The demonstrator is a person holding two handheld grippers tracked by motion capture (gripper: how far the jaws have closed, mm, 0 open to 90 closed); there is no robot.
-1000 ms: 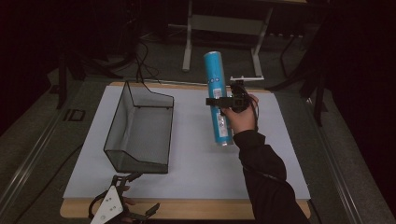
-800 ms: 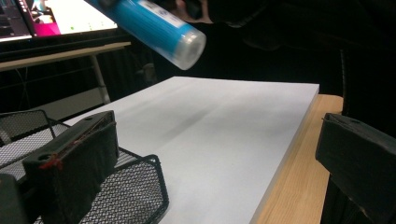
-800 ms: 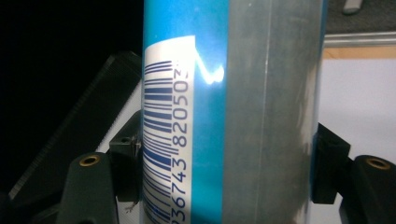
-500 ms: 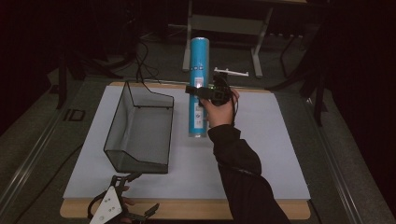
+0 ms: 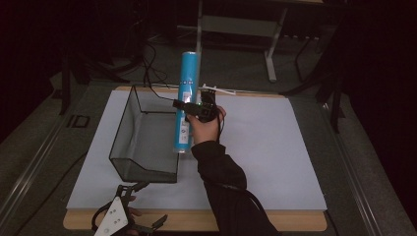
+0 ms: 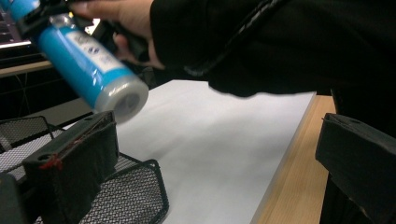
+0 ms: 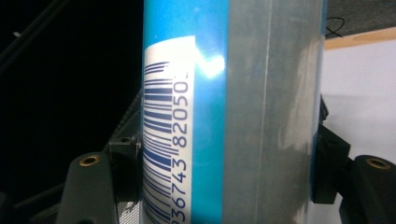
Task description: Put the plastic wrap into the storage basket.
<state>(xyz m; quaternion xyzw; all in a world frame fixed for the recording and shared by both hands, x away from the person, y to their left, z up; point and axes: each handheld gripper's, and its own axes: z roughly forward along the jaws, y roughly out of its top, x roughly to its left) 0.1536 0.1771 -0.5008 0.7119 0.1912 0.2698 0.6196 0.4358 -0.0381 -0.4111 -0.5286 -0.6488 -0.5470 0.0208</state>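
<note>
Right hand-held gripper (image 5: 189, 107) clamped on blue tube (image 5: 186, 101) at mid-length, long axis running front to back above right wall of wire-mesh basket (image 5: 129, 132); left hand-held gripper (image 5: 129, 222) spread, empty, at worktop (image 5: 275, 147) front edge, farther off.

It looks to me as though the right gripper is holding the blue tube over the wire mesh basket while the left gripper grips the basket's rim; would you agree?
Not quite. The left gripper grips nothing: the high view shows it open at the table's near edge, just short of the wire mesh basket. The rest holds: the right gripper is shut on the blue tube above the basket's right side.
</note>
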